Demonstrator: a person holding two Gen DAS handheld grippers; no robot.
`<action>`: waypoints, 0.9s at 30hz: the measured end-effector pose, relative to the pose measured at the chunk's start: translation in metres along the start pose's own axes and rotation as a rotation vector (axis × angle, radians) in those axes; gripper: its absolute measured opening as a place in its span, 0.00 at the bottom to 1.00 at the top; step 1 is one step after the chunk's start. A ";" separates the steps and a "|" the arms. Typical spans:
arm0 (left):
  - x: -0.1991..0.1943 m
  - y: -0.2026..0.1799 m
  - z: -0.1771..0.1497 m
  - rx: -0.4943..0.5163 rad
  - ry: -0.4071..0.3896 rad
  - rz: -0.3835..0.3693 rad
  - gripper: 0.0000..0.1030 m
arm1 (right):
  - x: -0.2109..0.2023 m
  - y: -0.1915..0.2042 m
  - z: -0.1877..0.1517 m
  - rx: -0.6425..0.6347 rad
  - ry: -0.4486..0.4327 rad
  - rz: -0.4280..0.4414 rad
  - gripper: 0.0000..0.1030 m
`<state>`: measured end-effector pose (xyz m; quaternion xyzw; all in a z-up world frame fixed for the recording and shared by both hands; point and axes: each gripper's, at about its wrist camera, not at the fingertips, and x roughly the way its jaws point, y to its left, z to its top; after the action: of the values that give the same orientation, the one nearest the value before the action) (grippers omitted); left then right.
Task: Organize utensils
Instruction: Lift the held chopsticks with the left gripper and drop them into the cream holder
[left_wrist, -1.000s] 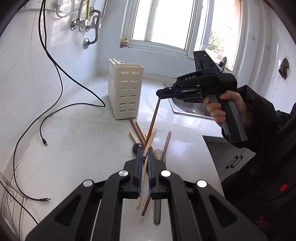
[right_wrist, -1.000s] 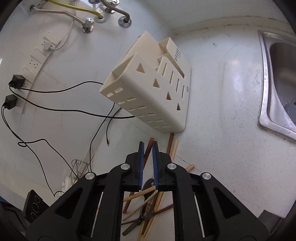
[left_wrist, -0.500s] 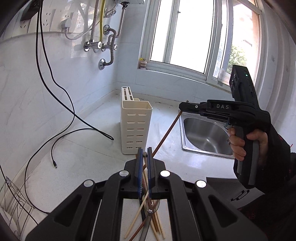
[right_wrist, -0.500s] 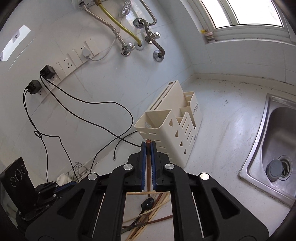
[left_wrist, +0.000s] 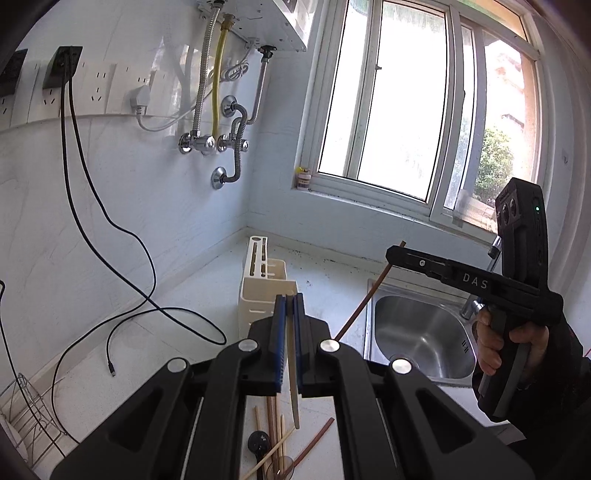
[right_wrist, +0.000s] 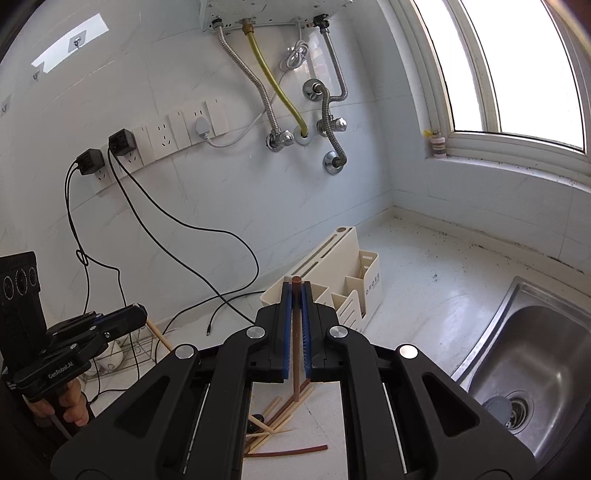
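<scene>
Gripping pale chopstick (left_wrist: 291, 354), left gripper (left_wrist: 290, 306) fingers clamped; right gripper (right_wrist: 296, 295) fingers clamped on brown chopstick (right_wrist: 296, 354), above counter (right_wrist: 424, 295).

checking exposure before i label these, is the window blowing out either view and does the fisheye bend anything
Left wrist view: window blown out white, its frame bowed. Right wrist view: window clipped at the corner, wall sockets curve along an arc; sink shows soft glare. Both sharp, no motion blur.

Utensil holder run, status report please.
Left gripper shut on pale chopstick. Right gripper shut on brown chopstick. Holder ahead, path open.
</scene>
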<state>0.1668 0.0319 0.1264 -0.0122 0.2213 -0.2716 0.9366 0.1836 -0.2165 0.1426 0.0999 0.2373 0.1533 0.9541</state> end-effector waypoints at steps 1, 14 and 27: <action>0.000 -0.002 0.006 0.002 -0.013 0.010 0.04 | -0.003 -0.001 0.006 -0.009 -0.008 0.003 0.05; -0.017 -0.005 0.113 0.029 -0.295 0.092 0.04 | -0.046 0.007 0.104 -0.097 -0.208 0.068 0.05; 0.054 0.008 0.108 0.036 -0.186 0.142 0.04 | 0.027 0.017 0.106 -0.155 -0.117 0.041 0.04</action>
<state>0.2568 0.0000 0.2009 -0.0048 0.1286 -0.2062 0.9700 0.2533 -0.2042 0.2276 0.0392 0.1665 0.1847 0.9678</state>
